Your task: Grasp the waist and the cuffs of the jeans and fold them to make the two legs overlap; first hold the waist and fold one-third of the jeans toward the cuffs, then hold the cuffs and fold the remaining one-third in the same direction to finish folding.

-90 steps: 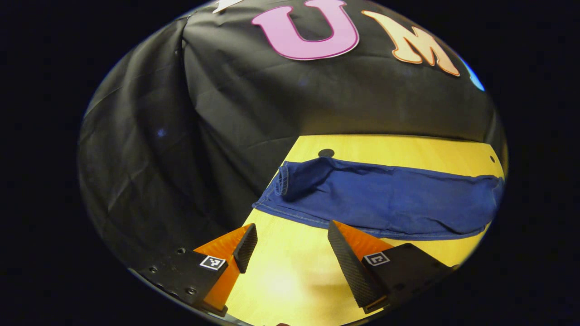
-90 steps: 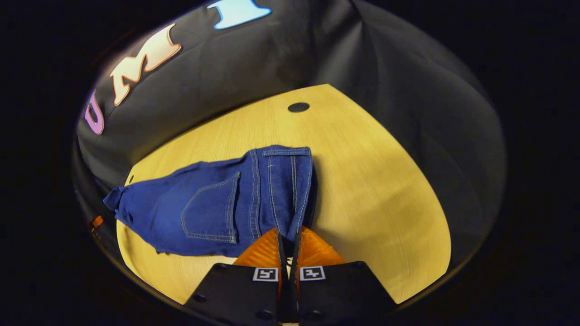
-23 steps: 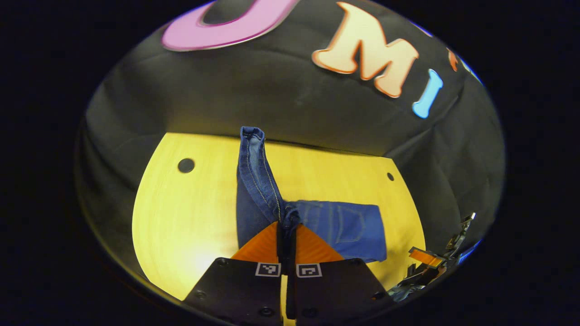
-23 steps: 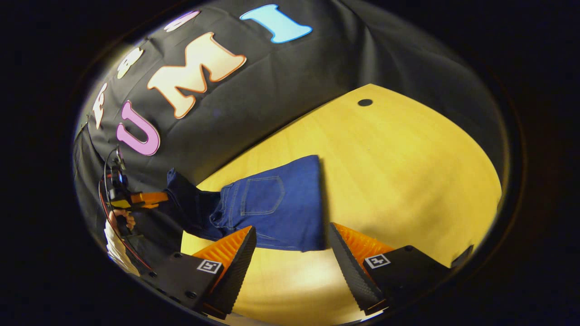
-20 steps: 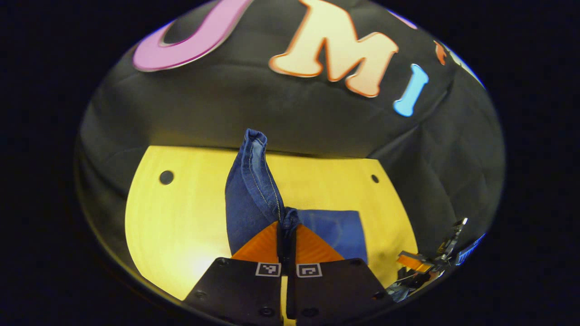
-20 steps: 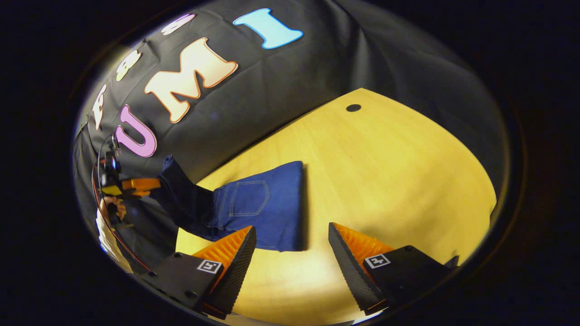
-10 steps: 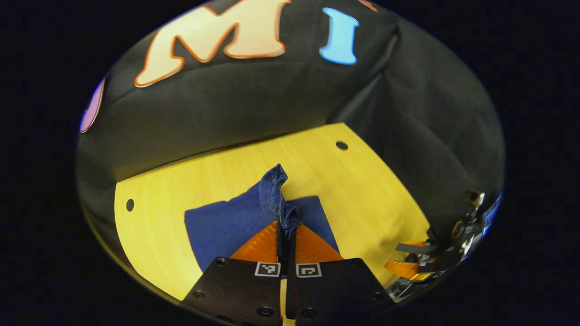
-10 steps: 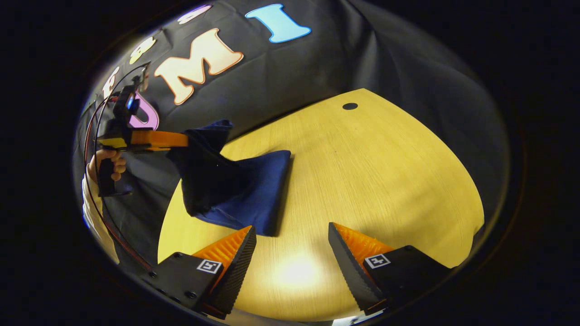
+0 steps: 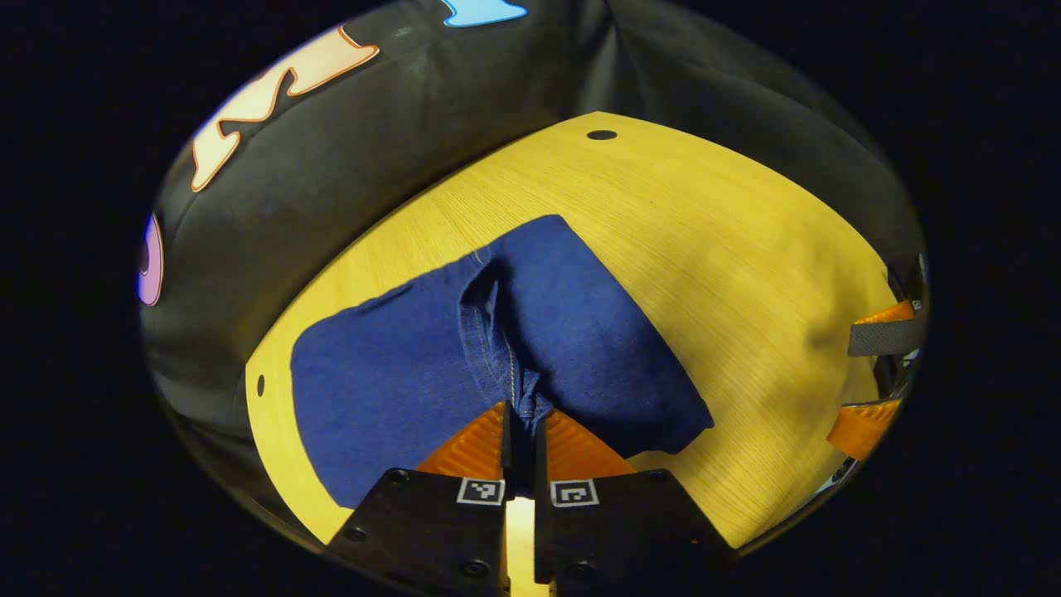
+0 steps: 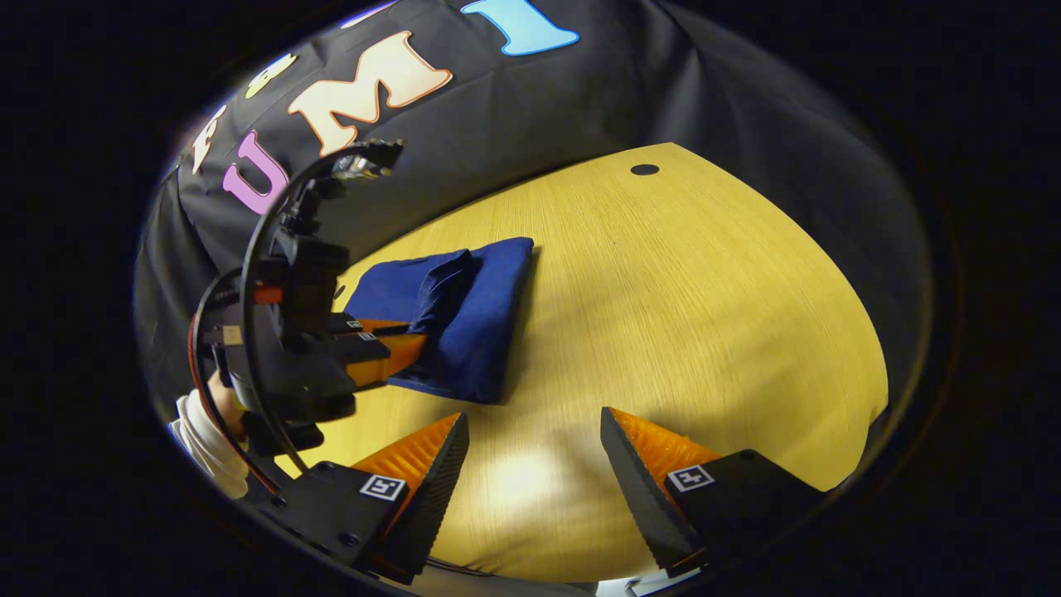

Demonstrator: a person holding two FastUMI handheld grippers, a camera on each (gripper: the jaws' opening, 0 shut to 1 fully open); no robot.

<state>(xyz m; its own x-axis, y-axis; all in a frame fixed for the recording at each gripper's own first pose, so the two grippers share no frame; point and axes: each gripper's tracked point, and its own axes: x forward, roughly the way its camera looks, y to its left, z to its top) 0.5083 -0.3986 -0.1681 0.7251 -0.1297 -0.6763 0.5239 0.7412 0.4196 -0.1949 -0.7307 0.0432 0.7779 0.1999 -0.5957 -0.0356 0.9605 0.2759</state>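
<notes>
On the wooden worktop (image 9: 746, 249), the left gripper (image 9: 520, 419) clenches the jeans' cuffs (image 9: 515, 390) to lay the last fold on the jeans (image 9: 580, 332), the right gripper (image 10: 530, 464) waiting, jaws released.

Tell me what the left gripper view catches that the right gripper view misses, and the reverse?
Left gripper view: up close, the left tongs pinched shut on a stitched hem of the folded blue denim jeans. Right gripper view: the looped black cable on the left tool and a person's white sleeve. Shared: the jeans, the yellow wooden table, the black cloth wall and the open right tongs.
</notes>
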